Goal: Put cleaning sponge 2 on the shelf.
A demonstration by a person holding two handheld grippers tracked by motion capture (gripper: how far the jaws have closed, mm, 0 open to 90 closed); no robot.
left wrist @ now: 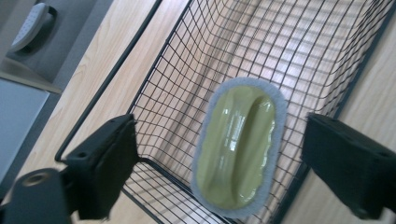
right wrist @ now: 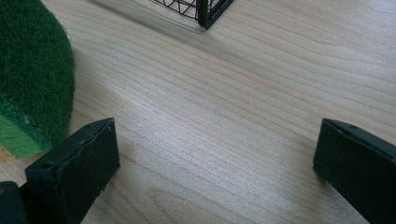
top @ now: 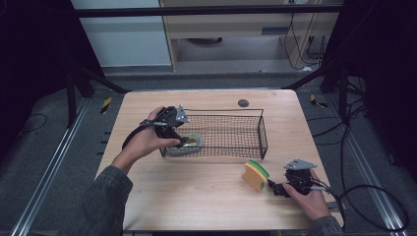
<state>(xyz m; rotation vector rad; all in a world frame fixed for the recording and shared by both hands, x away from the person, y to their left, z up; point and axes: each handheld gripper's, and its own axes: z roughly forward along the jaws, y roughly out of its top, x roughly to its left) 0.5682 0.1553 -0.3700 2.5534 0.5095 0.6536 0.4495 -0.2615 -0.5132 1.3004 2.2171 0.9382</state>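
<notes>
A yellow-green scrubber with a grey pad rim (top: 191, 142) lies in the left end of the black wire basket (top: 223, 110). My left gripper (top: 183, 141) hangs over that end, open. In the left gripper view the scrubber (left wrist: 238, 147) lies between the wide-apart jaws of the left gripper (left wrist: 222, 135), touching neither, on the basket mesh (left wrist: 187, 60). A yellow sponge with a green scouring side (top: 255, 175) stands on edge on the table. My right gripper (top: 273, 187) rests open just to its right. In the right gripper view the sponge (right wrist: 32, 79) is beside the left jaw of the right gripper (right wrist: 217, 135).
The light wooden table (top: 206, 196) has bare wood in front of the basket. A small dark round spot (top: 243, 103) sits near the far edge. A basket corner (right wrist: 205, 11) shows ahead of the right gripper. Cables trail off the table's right side (top: 373, 196).
</notes>
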